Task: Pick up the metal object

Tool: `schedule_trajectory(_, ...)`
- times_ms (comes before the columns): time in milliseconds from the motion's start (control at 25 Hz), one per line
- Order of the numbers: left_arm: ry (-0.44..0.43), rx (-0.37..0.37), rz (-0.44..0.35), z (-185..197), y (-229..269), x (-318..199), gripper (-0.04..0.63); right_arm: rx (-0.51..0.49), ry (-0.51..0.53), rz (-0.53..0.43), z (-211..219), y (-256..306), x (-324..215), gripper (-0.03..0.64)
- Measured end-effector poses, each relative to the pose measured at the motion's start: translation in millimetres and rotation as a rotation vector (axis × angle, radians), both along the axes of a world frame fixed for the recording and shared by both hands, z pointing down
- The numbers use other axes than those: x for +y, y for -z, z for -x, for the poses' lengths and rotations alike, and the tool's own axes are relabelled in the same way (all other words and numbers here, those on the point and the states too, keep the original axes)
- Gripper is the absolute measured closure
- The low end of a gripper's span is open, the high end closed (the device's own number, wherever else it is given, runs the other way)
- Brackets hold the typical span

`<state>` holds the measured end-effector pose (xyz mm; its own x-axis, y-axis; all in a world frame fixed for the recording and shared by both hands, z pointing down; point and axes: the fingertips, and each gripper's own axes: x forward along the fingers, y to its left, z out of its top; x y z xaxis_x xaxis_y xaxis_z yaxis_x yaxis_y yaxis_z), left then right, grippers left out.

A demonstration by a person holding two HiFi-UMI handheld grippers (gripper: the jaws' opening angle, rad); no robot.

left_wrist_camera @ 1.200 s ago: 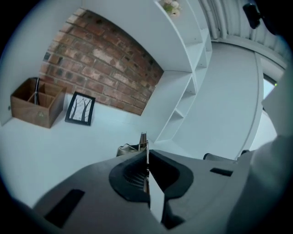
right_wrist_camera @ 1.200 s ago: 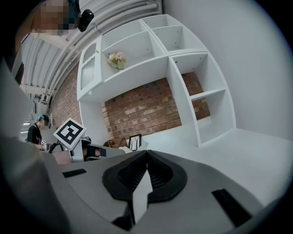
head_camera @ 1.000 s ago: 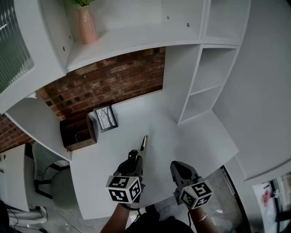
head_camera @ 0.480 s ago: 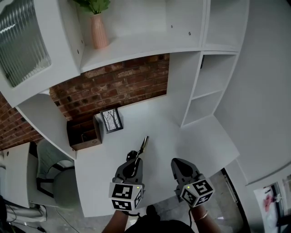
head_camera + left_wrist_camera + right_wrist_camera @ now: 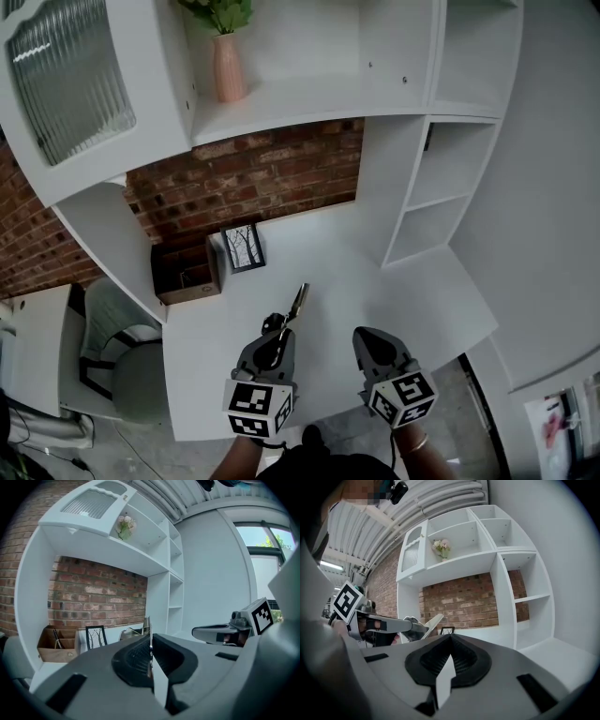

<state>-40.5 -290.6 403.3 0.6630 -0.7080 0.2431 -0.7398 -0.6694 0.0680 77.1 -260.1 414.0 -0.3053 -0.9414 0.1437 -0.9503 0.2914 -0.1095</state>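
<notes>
The left tool is closed flat on the near end of the metal object, a slim strip gripped edge-on between the pads. The object is thus found at that tool's tip, over the middle of the white surface. Its long axis runs on from the tool's own line, pointing far and slightly right toward the brick wall. The picture frame is left of that line.

In the right gripper view the free end is tilted upward, so the object is judged to be off the surface, though the gap beneath cannot be confirmed from the head view.

The right tool is held with its jaws together and nothing between them, just right of the left tool. The lift is judged to rest with the left tool alone.
</notes>
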Motion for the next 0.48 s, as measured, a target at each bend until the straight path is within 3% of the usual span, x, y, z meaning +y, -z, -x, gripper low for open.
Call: schedule_trajectory(480,0.006,-0.011,-0.004,2.1,-2.4,2.5,0.586,0.059,-0.022,-0.001,-1.3,-0.1,-0.1,0.612)
